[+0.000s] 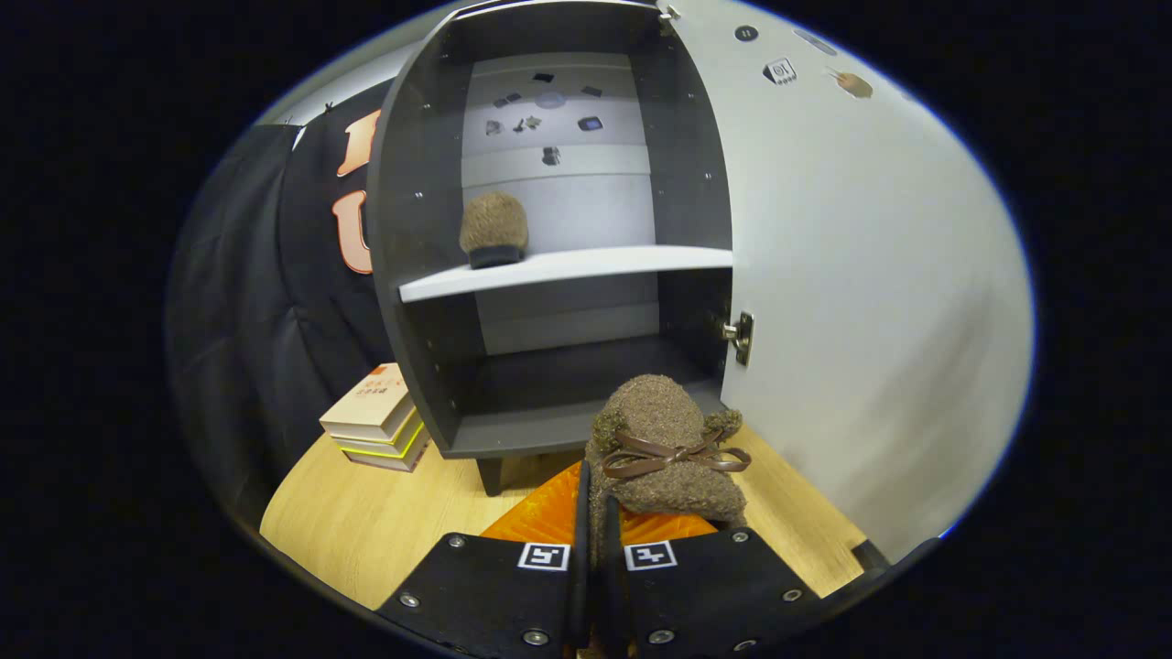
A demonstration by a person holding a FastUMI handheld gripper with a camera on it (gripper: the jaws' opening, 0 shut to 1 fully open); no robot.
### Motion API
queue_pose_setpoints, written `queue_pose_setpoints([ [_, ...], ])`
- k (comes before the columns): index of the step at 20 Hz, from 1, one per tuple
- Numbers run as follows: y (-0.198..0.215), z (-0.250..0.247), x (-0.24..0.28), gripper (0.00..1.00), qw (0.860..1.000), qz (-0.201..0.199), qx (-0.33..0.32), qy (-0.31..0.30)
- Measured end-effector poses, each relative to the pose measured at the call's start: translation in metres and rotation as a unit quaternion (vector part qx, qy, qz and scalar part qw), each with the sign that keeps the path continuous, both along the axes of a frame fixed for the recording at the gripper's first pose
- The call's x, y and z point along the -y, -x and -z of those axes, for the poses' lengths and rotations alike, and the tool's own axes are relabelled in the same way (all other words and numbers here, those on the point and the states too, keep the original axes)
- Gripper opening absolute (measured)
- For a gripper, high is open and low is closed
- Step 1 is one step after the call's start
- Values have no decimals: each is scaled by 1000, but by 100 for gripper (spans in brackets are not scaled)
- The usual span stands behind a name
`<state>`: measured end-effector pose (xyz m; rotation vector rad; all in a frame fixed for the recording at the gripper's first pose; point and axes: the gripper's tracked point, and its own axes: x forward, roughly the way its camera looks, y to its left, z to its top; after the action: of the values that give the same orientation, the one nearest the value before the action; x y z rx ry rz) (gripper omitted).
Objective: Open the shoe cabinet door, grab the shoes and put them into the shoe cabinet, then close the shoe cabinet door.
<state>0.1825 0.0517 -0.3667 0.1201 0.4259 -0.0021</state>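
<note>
My gripper [593, 540] is shut on a fuzzy brown shoe [668, 448] with a brown ribbon bow, pinching its edge between both fingers. The shoe hangs in front of the lower compartment of the dark grey shoe cabinet [412, 275]. The cabinet's white door [861, 293] stands swung wide open to the right, its hinge beside the shoe. A second fuzzy brown shoe [493, 229] stands on the white middle shelf [568, 267], toward its left side. The bottom compartment behind the held shoe holds nothing that I can see.
A stack of books [377, 419] lies on the wooden floor [385, 522] left of the cabinet. An orange mat [540, 517] lies under the held shoe, just ahead of the fingers. Black cloth walls the left side.
</note>
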Motion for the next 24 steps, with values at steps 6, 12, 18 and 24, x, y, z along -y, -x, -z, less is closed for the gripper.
queue_pose_setpoints([
  [6, -8, -70, -2, 8, 998, -23, 46, 30],
  [12, -56, -102, 2, 8, 997, -34, 58, 30],
  [18, -131, -111, 5, 8, 997, -51, 59, 10],
  [24, -202, -125, 13, 8, 995, -70, 68, 16],
])
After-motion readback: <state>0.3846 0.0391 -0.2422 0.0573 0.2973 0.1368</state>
